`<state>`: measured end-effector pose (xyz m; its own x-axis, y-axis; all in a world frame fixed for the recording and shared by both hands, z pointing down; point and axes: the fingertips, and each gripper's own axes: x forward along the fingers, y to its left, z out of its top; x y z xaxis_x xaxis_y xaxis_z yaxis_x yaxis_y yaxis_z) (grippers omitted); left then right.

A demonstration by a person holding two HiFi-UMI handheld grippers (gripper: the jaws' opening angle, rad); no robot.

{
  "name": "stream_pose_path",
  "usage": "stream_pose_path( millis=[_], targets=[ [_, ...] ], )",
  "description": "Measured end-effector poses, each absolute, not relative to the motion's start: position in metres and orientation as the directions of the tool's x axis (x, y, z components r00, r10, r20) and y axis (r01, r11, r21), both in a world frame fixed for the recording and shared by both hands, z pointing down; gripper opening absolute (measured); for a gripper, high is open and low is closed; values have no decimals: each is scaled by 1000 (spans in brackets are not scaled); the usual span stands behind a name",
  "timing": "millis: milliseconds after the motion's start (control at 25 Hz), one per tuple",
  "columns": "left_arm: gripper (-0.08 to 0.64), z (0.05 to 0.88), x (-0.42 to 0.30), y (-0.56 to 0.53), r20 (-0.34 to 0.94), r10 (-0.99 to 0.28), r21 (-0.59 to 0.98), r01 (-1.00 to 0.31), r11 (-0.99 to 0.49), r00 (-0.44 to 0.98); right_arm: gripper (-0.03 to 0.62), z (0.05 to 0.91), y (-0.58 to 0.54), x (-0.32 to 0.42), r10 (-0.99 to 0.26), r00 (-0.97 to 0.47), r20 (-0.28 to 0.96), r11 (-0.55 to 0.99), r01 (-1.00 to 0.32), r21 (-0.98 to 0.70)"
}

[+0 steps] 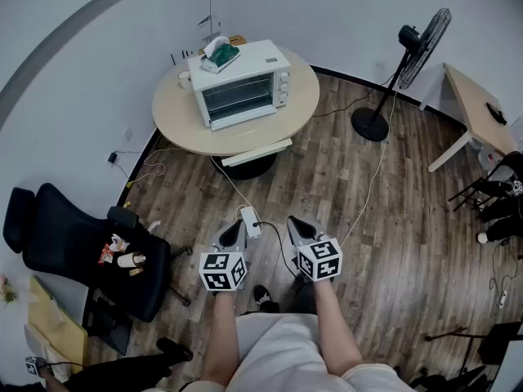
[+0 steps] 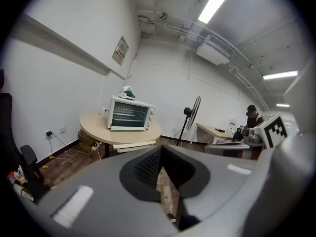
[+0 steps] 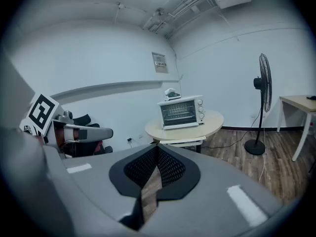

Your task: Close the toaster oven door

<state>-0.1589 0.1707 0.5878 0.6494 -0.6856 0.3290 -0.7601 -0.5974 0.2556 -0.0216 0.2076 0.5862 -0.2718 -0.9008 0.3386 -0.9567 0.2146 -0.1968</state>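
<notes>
Wood floor [image 1: 392, 219] separates you from the toaster oven [image 1: 241, 84] on its worktop [image 1: 188, 125]; with left hand-held gripper [image 1: 231, 232] and right hand-held gripper [image 1: 299, 228] clenched empty, approach first.

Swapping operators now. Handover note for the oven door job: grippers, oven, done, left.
Left hand-held gripper: shut, empty, low over the floor, well short of the table.
Right hand-held gripper: shut, empty, beside the left one.
Toaster oven: on the round table ahead of both grippers.
Done: its door looks upright against the front, so apparently closed.
Left: probably just go closer, confirm it is seated and push it if ajar.
</notes>
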Motion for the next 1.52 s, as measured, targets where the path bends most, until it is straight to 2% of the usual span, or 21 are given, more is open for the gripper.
stream_pose_path(
  millis=[560, 760, 1120, 1520],
  targets=[
    [58, 590, -164, 161, 335, -687, 263, -764, -589, 645, 0, 586, 201, -27, -901, -282, 331, 214, -950, -226],
    [58, 600, -160, 148, 365, -691, 256, -781, -569, 623, 0, 592, 190, -8, -907, -274, 319, 207, -951, -228],
    [58, 603, -142, 87, 382, -730, 252, -825, -506, 566, 0, 592, 122, 28, -897, -318, 306, 260, -941, -215],
    [58, 617, -110, -12, 414, -762, 276, -867, -416, 497, 0, 613, 13, 76, -837, -381, 393, 361, -924, -127]
  ],
)
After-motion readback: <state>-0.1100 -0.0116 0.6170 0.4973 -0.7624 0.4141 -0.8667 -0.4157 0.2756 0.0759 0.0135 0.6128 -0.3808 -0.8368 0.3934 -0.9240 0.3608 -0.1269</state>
